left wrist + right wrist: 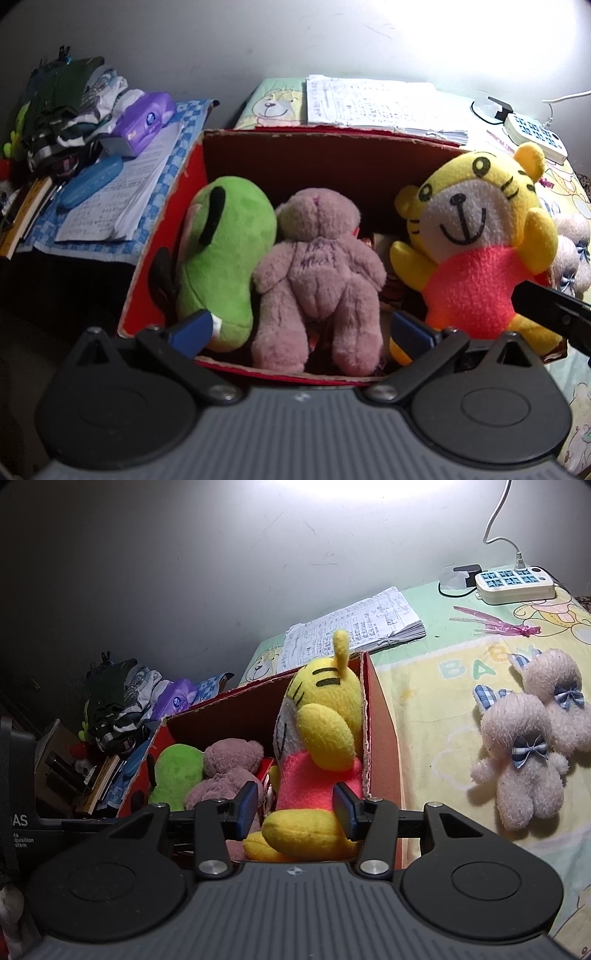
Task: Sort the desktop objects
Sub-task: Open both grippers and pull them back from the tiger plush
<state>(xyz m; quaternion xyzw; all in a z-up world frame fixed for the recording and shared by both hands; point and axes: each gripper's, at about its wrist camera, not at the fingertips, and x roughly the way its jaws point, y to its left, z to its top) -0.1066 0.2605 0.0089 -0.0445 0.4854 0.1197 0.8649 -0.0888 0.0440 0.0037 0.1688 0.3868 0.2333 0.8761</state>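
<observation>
Left wrist view: the left gripper (pixel 301 326) hangs over the near edge of the red cardboard box (pixel 236 147), its blue pads spread wide and gripping nothing; the mauve teddy (pixel 319 273) lies face down between them without touching either, the green plush (pixel 225 254) against the box's left wall, the yellow tiger plush (pixel 480 240) upright in the right corner. Only this view shows the tiger's face and the blue pencil case (pixel 90 181) on the papers left of the box. Right wrist view: the right gripper (pixel 295 810) straddles the tiger plush (pixel 321 746), pads just beside its pink body with small gaps, so not clamped. Only here do two white bunnies (pixel 528 760) show whole on the baby-print cloth (pixel 424 701), right of the box (pixel 380 716).
</observation>
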